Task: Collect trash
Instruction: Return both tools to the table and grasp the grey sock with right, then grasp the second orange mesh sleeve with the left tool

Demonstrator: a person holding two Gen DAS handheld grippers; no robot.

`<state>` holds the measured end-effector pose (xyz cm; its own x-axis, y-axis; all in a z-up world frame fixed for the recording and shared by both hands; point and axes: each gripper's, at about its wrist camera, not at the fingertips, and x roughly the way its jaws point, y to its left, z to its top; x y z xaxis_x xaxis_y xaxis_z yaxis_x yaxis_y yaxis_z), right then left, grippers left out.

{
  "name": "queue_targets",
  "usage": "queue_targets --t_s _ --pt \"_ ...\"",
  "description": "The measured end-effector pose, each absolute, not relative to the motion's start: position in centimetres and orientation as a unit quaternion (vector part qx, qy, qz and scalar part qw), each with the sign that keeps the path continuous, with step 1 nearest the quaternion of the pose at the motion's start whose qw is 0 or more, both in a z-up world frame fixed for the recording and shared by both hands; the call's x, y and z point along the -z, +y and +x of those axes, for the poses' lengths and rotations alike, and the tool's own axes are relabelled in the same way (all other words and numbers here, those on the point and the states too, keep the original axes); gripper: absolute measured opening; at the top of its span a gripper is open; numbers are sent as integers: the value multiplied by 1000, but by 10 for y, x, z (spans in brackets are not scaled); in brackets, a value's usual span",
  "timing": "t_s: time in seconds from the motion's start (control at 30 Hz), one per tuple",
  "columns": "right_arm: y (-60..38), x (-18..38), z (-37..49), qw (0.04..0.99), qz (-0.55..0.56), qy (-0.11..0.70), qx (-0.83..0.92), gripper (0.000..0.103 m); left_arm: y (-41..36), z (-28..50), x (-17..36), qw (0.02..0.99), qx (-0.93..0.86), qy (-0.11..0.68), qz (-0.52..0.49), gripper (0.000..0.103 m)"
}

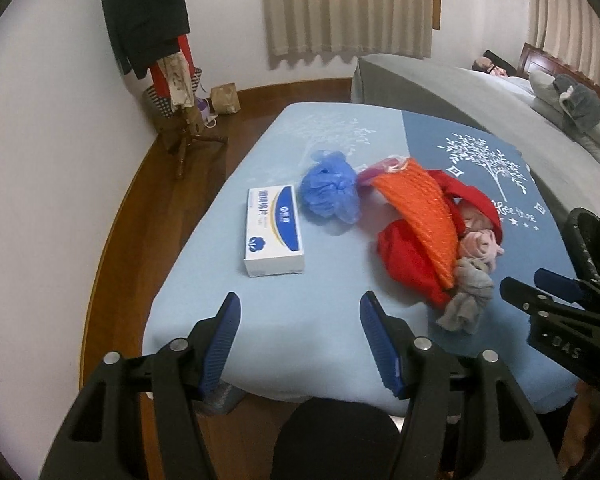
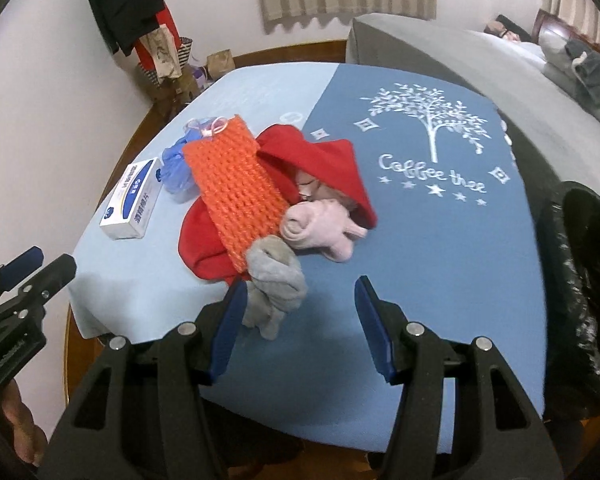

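Where visible, by label:
Hidden: black bin bag (image 2: 580, 280) cut off at right edge.
Trash: crumpled blue plastic (image 1: 332, 192) on tablecloth (image 1: 300, 320), beside white box (image 1: 274, 230).
Left gripper (image 1: 300, 340): spread, empty.
Right gripper (image 2: 300, 320): spread, grey sock (image 2: 276, 280) touching left finger.

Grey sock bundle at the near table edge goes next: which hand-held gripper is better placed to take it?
Right. The right hand-held gripper stands open with the grey sock bundle just ahead, beside its left finger. The left hand-held gripper, also open, faces bare cloth, nearer the white box.

Blue-clothed table (image 1: 320, 320) carrying: white box (image 1: 274, 230), blue plastic wad (image 1: 332, 192), red cloth (image 1: 412, 256) lying under orange knit (image 1: 416, 216), pink sock (image 1: 480, 246), grey sock (image 1: 466, 298).
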<state>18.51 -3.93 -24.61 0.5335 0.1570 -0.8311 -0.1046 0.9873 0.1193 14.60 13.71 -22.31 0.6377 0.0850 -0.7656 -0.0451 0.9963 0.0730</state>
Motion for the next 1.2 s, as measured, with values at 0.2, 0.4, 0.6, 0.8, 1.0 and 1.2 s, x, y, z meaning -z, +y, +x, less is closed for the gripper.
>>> queue_targets --t_s 0.2,0.4,0.6,0.8,1.0,1.2 --pt "-25 265 202 866 22 493 -80 55 142 152 232 902 -37 430 27 61" --pt "-21 278 213 853 18 511 -101 30 133 158 238 899 -28 436 21 61" --pt "-38 264 207 862 34 494 -108 25 113 163 239 899 -12 437 28 61" --pt "-62 248 203 872 43 478 -97 25 93 171 239 898 2 440 27 61" --pt "-90 237 198 876 54 471 -84 25 65 181 237 899 20 436 30 61" --pt "-103 231 189 880 50 463 -96 25 44 186 240 897 32 439 37 61"
